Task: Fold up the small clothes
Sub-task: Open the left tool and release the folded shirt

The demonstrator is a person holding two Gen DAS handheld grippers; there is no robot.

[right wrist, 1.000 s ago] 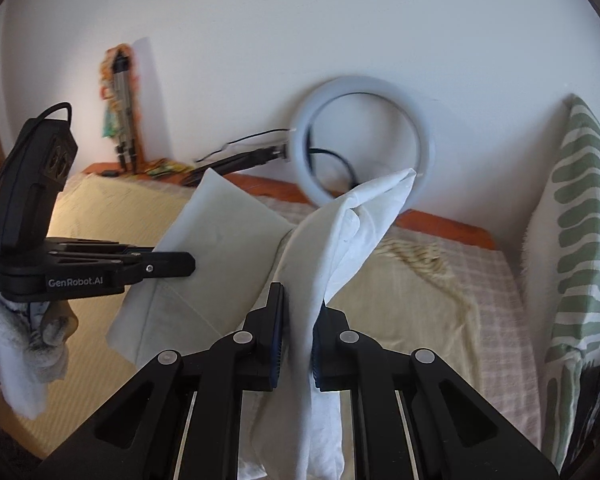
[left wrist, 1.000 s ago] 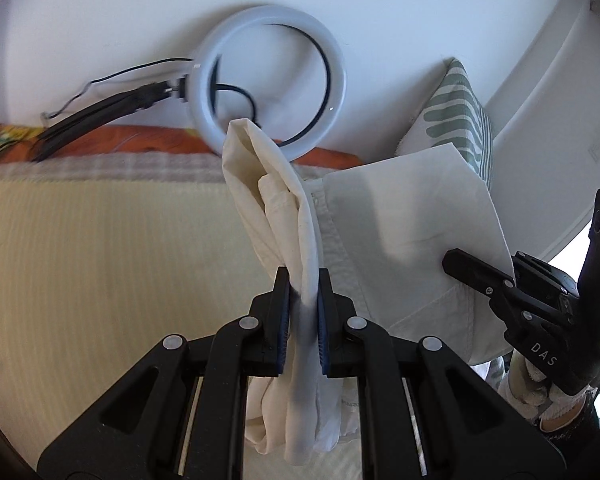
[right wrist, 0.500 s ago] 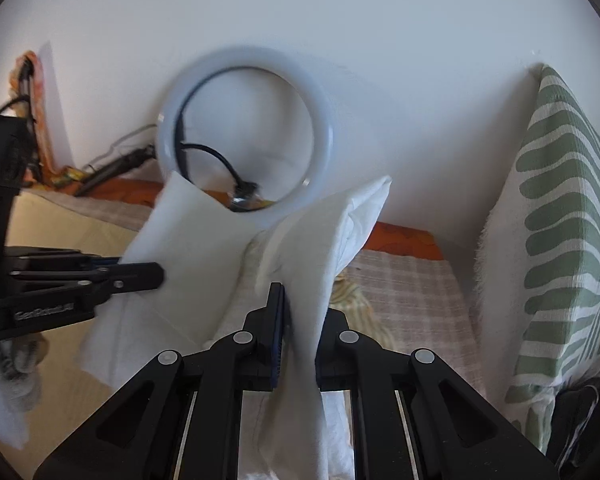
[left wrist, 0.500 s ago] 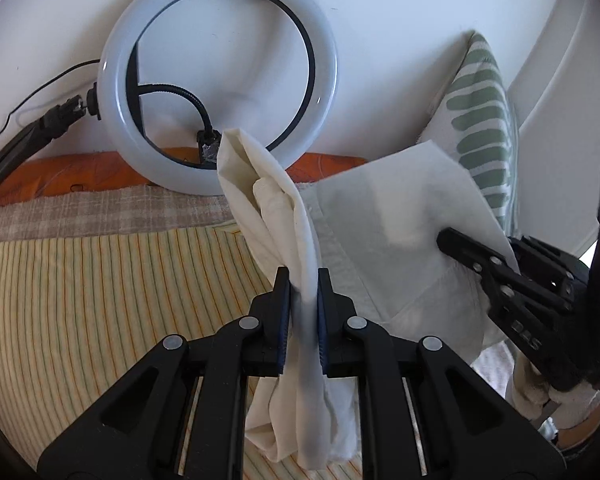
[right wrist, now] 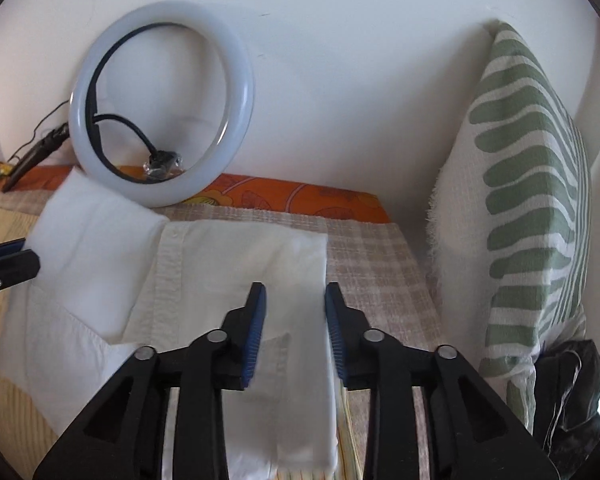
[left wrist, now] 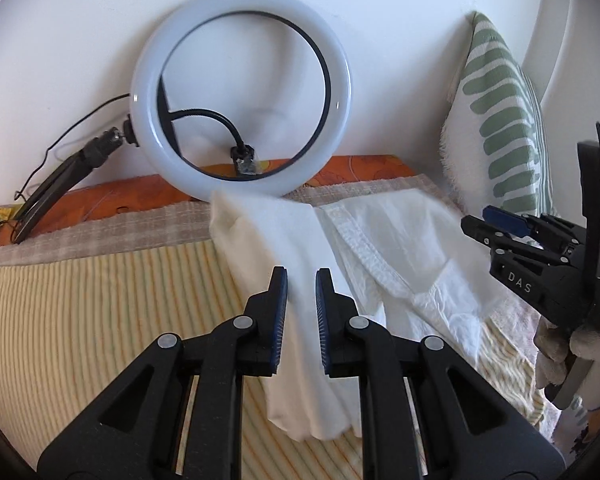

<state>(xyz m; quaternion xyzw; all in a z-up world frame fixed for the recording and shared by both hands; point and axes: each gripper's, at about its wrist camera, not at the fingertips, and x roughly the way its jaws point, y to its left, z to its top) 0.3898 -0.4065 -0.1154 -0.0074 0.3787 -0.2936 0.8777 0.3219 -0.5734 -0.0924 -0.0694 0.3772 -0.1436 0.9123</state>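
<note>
A small white garment [left wrist: 380,248] lies on the bed, partly folded, with a stitched hem showing. It also shows in the right wrist view [right wrist: 228,264]. My left gripper [left wrist: 301,280] is open, its jaws apart just above the garment's left fold. My right gripper [right wrist: 295,296] is open over the garment's right edge. The right gripper also shows in the left wrist view [left wrist: 488,224], open, at the garment's far right. The left gripper's tip shows at the left edge of the right wrist view [right wrist: 8,264].
A white ring light [left wrist: 240,92] leans on the wall at the bed's back edge, its black stand [left wrist: 60,184] to the left. A green-striped pillow [right wrist: 532,192] stands at the right. The bed has a yellow striped cover [left wrist: 80,320]. A dark cloth [right wrist: 568,392] lies by the pillow.
Both grippers have opened and let go of the garment, which dropped from hanging upright between the jaws onto the bed. Both grippers moved closer to the wall.
</note>
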